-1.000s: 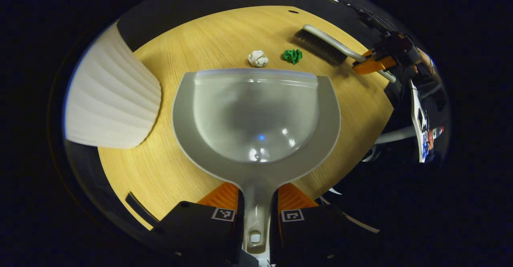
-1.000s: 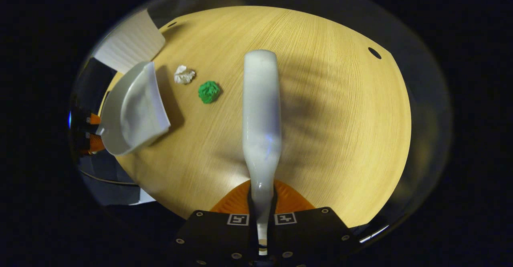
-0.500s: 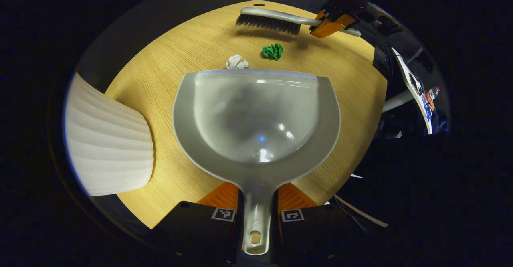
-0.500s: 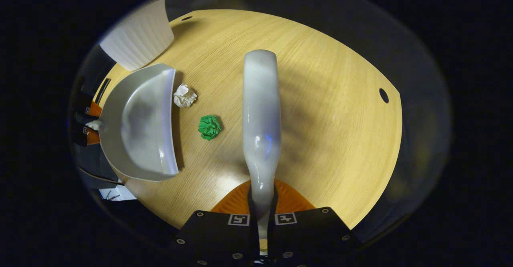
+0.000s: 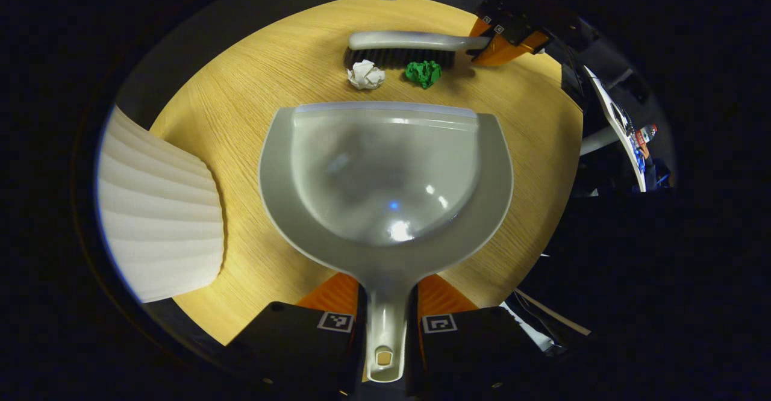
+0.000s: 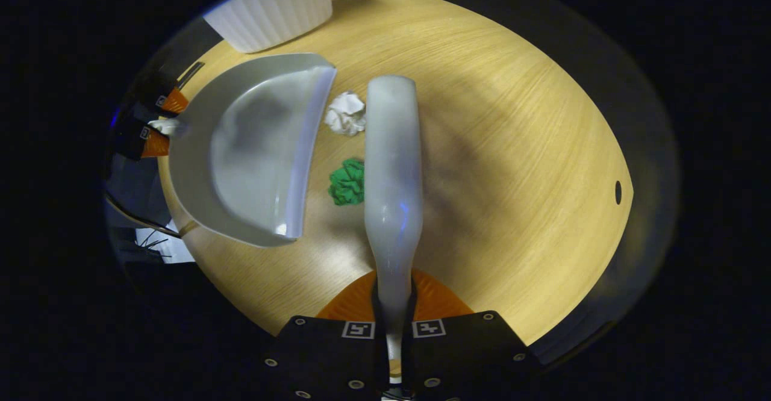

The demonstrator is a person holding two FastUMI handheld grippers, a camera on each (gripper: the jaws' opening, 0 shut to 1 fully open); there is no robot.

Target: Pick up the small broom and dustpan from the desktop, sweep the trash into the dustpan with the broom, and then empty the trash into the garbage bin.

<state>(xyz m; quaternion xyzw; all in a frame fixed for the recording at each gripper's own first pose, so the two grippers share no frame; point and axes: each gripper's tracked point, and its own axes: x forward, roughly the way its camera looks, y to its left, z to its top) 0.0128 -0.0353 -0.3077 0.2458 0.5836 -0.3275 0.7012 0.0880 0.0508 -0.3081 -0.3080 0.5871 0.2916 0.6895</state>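
Your left gripper (image 5: 385, 323) was clamped on the dustpan (image 5: 385, 172) handle, pan flat on the desktop (image 5: 241, 118). Beyond its lip lay white paper ball (image 5: 365, 74) and green paper ball (image 5: 423, 73), touching the broom (image 5: 400, 49) pinched in your right gripper (image 6: 394, 323).

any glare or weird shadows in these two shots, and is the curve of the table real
Left gripper view: bright glare spots and a dark smudge of shadow inside the dustpan. Right gripper view: the broom casts a broad soft shadow on the table and is slightly soft itself. In both views the fisheye lens bows the table's edge; the corners fall off dark.
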